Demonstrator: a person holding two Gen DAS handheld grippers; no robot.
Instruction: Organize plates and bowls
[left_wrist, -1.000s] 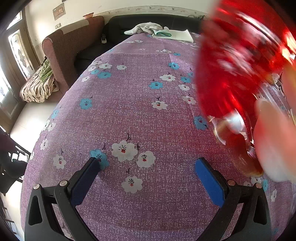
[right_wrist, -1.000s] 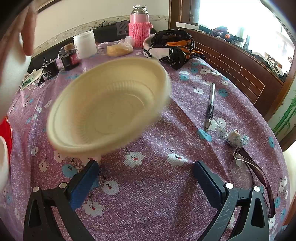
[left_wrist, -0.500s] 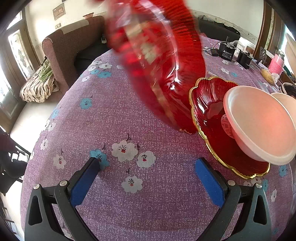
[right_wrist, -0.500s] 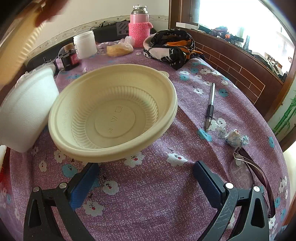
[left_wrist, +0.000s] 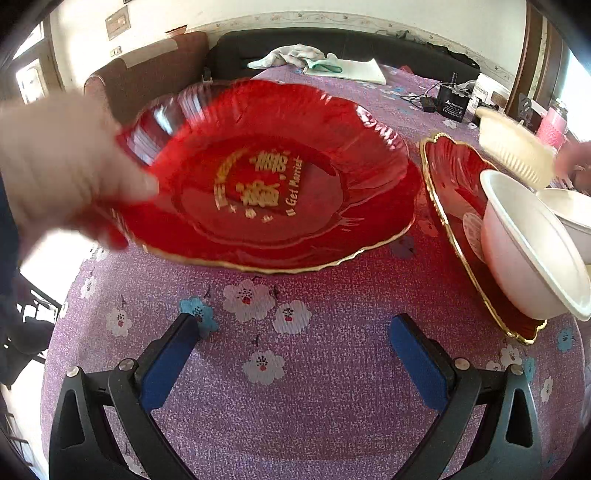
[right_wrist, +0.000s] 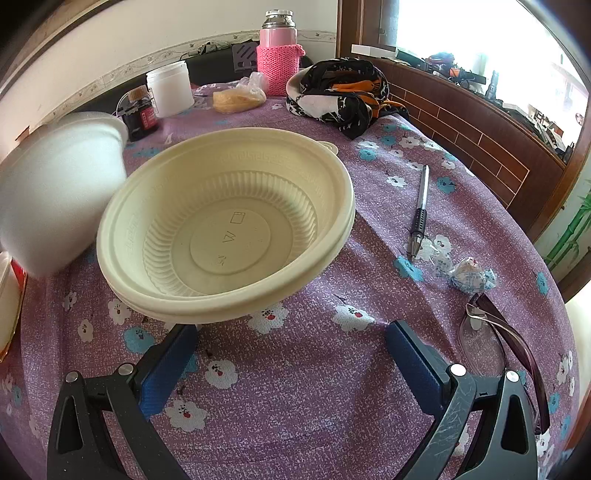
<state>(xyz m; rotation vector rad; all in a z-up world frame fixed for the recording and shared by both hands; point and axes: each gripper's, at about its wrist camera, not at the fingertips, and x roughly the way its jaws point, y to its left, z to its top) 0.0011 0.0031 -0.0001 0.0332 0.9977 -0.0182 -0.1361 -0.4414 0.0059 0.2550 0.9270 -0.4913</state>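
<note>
Both claws, your left gripper (left_wrist: 291, 354) and right gripper (right_wrist: 291, 354), sit spread and empty. Nothing looks sorted yet: a bare hand (left_wrist: 62, 166) holds the red plate (left_wrist: 266, 177) far left; cream bowls (right_wrist: 225, 221) sit stacked, right.

Black tool (left_wrist: 295, 363); blue pads (left_wrist: 168, 363).
</note>
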